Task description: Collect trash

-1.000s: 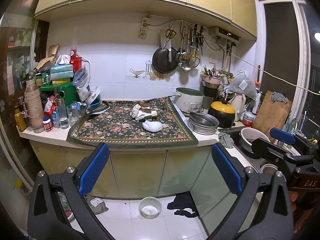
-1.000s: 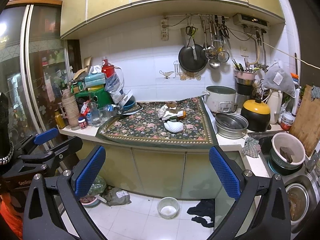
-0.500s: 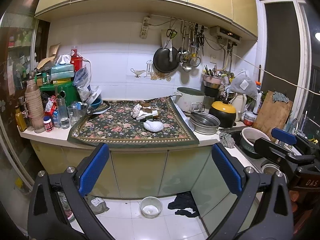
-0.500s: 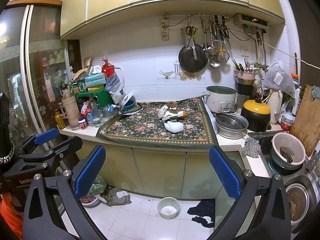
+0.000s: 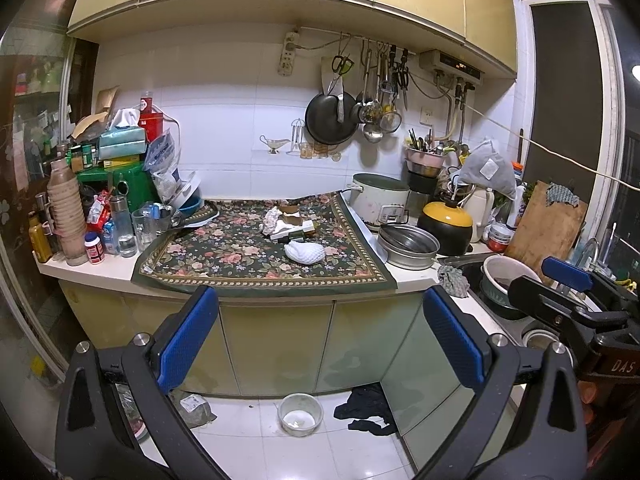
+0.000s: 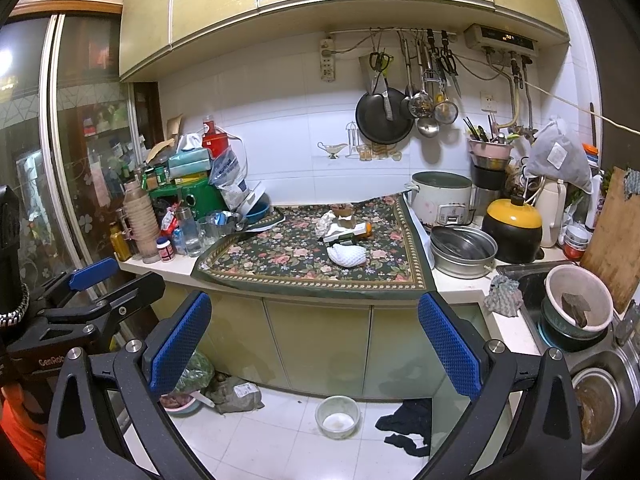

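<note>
A: What has moved since a second ago?

B: Almost nothing. In the left wrist view my left gripper (image 5: 320,336) hangs wide, empty; the white crumpled foam net (image 5: 304,251) lies on the floral cloth (image 5: 224,260).

A: And the right view?

B: My right gripper (image 6: 316,340), equally wide, is well short of that trash (image 6: 346,255). Collecting hasn't begun.

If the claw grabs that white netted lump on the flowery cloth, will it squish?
Probably. The white netted foam lump looks puffy and meshed, so it should squash between the fingers and weigh little. Its rounded shape might let it wobble if nudged, though the green floral cloth beneath looks grippy enough to stop sliding. It seems unlikely to break.
</note>
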`<action>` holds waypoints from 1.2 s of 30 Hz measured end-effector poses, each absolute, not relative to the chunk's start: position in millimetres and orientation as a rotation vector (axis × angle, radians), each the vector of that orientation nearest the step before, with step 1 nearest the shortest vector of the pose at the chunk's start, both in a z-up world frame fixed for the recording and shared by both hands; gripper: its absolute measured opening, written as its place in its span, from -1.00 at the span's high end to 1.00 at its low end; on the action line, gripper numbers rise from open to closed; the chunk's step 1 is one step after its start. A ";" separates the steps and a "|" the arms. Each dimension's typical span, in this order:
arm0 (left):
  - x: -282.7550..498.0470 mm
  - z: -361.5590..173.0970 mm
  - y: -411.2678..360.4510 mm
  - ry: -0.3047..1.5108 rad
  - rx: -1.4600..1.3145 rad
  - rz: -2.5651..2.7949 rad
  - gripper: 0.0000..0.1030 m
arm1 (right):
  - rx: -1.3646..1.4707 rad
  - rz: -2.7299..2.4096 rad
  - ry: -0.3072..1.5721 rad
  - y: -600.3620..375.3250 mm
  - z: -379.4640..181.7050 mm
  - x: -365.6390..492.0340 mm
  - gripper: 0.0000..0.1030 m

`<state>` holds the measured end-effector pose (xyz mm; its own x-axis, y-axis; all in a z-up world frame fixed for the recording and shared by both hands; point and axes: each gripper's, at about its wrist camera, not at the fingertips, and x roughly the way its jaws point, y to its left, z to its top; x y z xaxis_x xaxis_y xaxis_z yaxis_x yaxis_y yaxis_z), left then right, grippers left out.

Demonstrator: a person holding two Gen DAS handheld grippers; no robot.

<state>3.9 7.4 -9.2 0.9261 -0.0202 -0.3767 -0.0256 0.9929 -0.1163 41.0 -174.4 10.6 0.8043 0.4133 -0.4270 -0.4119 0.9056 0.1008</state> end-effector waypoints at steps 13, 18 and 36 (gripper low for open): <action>43.3 -4.6 -6.4 0.388 -0.145 0.024 -1.00 | 0.028 0.450 0.458 -175.7 8.9 52.7 -1.00; 82.0 -5.9 0.6 0.394 -0.134 0.035 -1.00 | 0.037 0.436 0.474 -183.0 4.7 87.4 -1.00; 325.1 -47.3 116.7 0.524 -0.139 0.057 -1.00 | 0.022 0.260 0.551 -120.6 -29.7 257.7 -1.00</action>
<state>325.1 116.7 -47.3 0.8645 0.0190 -0.5022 -0.0902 0.9889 -0.1178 257.7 -120.6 -29.7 0.8202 0.2497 -0.5147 -0.2382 0.9671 0.0896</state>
